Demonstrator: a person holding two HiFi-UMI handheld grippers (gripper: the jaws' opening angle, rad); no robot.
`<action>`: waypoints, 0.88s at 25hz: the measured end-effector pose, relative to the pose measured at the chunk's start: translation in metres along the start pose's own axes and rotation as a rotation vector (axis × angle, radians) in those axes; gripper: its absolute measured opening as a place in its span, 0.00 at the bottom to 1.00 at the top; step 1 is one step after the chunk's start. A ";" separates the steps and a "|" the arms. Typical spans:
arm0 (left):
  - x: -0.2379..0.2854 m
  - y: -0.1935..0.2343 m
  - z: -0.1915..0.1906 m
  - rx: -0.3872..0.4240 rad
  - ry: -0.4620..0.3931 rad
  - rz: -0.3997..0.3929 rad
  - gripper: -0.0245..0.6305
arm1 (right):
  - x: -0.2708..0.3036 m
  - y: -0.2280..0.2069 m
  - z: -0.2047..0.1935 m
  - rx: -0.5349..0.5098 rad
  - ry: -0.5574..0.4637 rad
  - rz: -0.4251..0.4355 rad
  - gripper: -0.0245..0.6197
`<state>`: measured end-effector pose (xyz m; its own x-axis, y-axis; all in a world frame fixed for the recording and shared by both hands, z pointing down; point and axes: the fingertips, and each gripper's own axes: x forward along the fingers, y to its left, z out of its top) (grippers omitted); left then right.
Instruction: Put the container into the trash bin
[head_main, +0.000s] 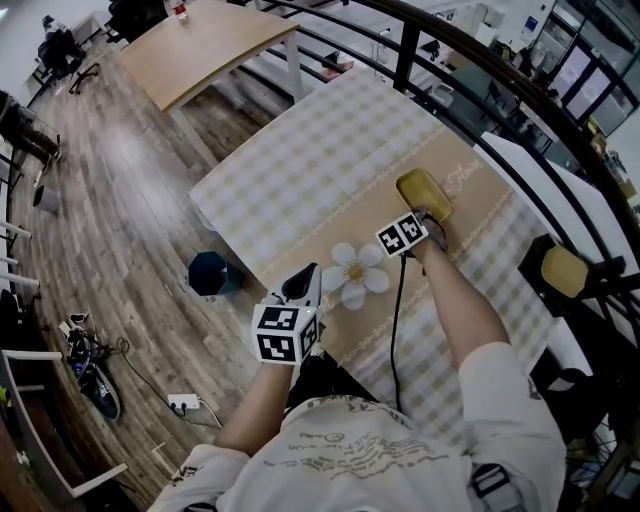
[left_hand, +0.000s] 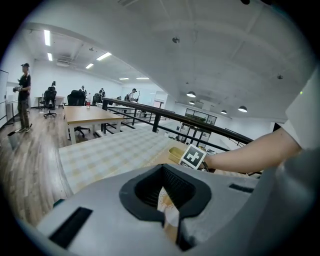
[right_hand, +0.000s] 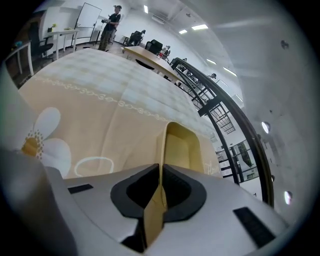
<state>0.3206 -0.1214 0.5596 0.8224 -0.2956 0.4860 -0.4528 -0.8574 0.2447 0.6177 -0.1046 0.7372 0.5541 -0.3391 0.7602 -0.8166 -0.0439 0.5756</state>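
Looking down from the head view, I see the container (head_main: 423, 193), a shallow yellow tray, lying on the tan strip of the tablecloth (head_main: 300, 170), towards the side of the table by the railing (head_main: 405, 45). My right gripper (head_main: 430, 217) reaches its near end. In the right gripper view the jaws are pinched tight on the container's near wall, and the thin yellow wall runs straight between the pads while the rest of the tray lies on the cloth beyond. My left gripper (head_main: 306, 280) hangs over the near left corner of the table, just beside the printed daisy (head_main: 353, 273). Its jaws are closed together with nothing in them. The trash bin (head_main: 210, 273), dark blue, stands on the wooden floor (head_main: 120, 200) left of the table, well apart from the container.
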 end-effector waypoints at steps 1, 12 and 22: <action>0.000 0.000 0.000 0.002 0.000 -0.003 0.05 | -0.002 0.000 0.000 0.002 -0.003 0.006 0.08; -0.004 -0.015 0.014 0.021 -0.021 -0.037 0.05 | -0.066 -0.013 0.020 -0.021 -0.123 0.031 0.07; -0.006 -0.045 0.039 0.071 -0.056 -0.111 0.05 | -0.177 -0.026 0.023 -0.068 -0.212 0.083 0.06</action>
<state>0.3496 -0.0978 0.5129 0.8848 -0.2186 0.4115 -0.3340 -0.9133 0.2330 0.5369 -0.0647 0.5805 0.4334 -0.5286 0.7299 -0.8413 0.0531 0.5380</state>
